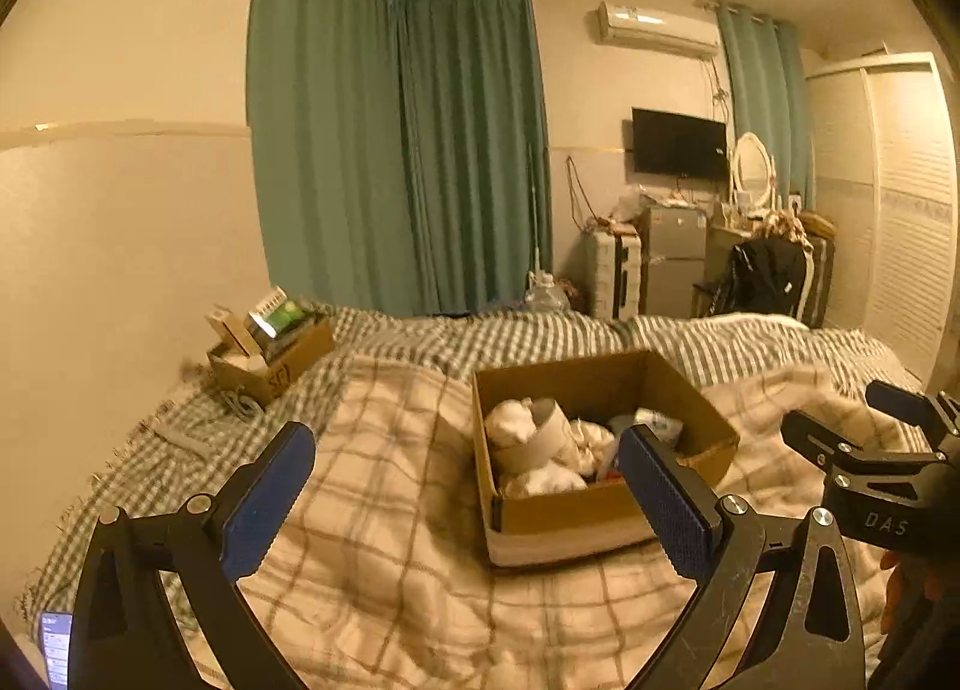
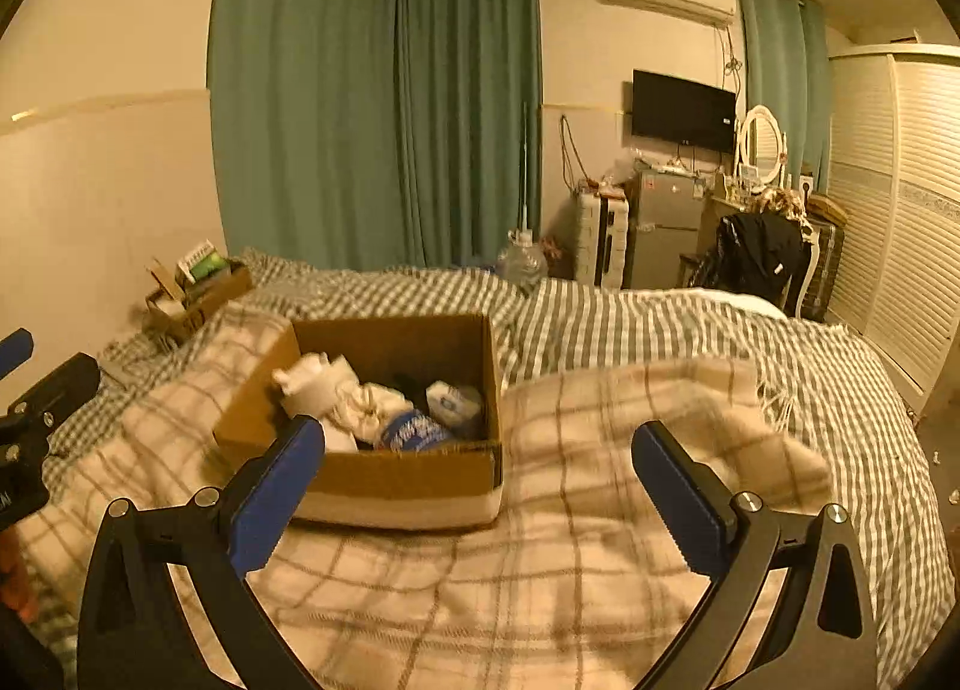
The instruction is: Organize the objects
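An open cardboard box (image 1: 576, 516) sits on a beige plaid blanket (image 1: 390, 588) on the bed; it also shows in the right wrist view (image 2: 408, 480). It holds white crumpled cloths (image 1: 528, 426), a cardboard roll (image 1: 543, 438) and a blue-white packet (image 2: 414, 431). My left gripper (image 1: 465, 453) is open and empty, held just before the box. My right gripper (image 2: 477, 450) is open and empty, to the right of the box. The right gripper shows at the right edge of the left wrist view (image 1: 840, 414).
A second cardboard box (image 1: 270, 348) with small items stands at the bed's far left by the wall. A phone (image 1: 54, 648) lies at the near left. Green curtains (image 1: 408, 150), a small fridge (image 2: 660, 228), a dressing table and a wardrobe (image 2: 900, 198) stand beyond the bed.
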### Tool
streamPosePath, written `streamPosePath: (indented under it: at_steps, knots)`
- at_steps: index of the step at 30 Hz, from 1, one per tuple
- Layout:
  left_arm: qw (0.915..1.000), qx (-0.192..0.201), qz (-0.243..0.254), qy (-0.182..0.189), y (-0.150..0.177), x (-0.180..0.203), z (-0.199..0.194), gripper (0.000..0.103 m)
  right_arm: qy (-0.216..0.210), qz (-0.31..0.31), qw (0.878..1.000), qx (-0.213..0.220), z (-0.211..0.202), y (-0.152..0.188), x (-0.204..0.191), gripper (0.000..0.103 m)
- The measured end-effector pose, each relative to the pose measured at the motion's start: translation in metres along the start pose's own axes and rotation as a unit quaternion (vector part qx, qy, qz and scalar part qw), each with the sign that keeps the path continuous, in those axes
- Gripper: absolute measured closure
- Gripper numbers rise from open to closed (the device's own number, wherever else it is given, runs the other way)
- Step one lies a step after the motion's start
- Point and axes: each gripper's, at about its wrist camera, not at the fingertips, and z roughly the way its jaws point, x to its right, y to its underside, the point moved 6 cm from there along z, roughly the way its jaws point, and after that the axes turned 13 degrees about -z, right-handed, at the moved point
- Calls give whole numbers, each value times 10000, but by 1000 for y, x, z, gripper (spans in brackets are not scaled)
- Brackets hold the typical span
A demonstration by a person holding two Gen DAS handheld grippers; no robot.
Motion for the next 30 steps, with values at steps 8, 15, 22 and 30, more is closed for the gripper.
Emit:
streamPosePath:
  at_steps: [8, 15, 22, 30]
  knots:
    - [9992, -376, -100, -54, 12, -10, 18, 0, 67, 116, 9998, -120, 6, 4, 5, 0]
    - [9988, -465, -122, -66, 16, -11, 21, 0, 33, -15, 10000, -82, 5, 1, 0, 0]
    - [9987, -483, -132, -59, 16, -11, 21, 0, -2, -97, 9999, -85, 4, 2, -5, 0]
    - [9986, -525, -89, -62, 19, -7, 20, 0, 11, -106, 9999, -70, 2, 1, -6, 0]
